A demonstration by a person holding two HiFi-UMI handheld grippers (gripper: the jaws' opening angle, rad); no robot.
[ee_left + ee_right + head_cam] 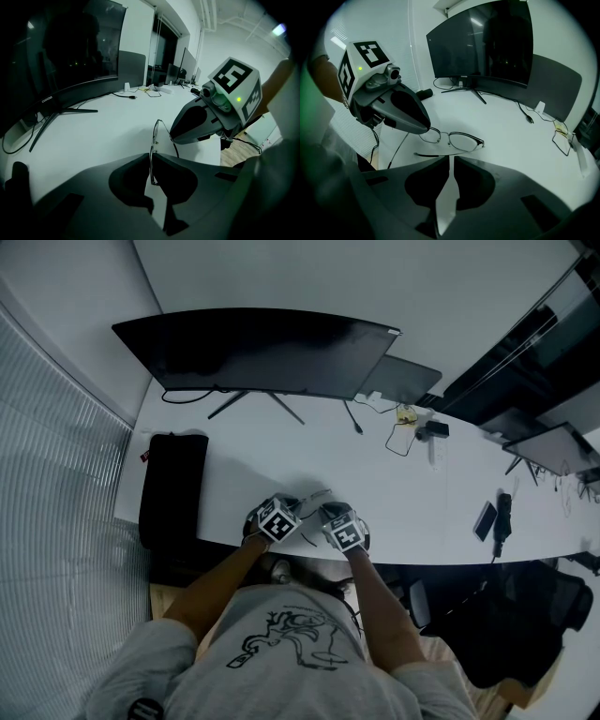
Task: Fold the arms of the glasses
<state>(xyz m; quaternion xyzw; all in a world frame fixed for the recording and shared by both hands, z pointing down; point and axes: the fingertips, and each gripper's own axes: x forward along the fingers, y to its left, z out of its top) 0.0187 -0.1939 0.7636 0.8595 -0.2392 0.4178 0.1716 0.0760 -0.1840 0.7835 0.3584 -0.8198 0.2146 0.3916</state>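
Glasses [457,140] sit on the white desk [394,493] near its front edge, lenses upright-ish, between the two tools. The left tool [151,157] is clamped on the glasses: a thin wire part of the frame runs straight through the slit between its jaws, and in the right gripper view its tips cover the frame's end at that side. The right tool [451,161] is empty. Its jaws are nearly together with only a narrow slit between them, bare desk shows through, and its tips sit just short of the frame without touching. One thin arm [427,154] lies across the desk just beyond those tips, roughly parallel to the lenses. Both tools point steeply down, close together, with their marker cubes side by side in the head view. A big curved monitor [262,352] stands at the back of the desk, well apart from the glasses.
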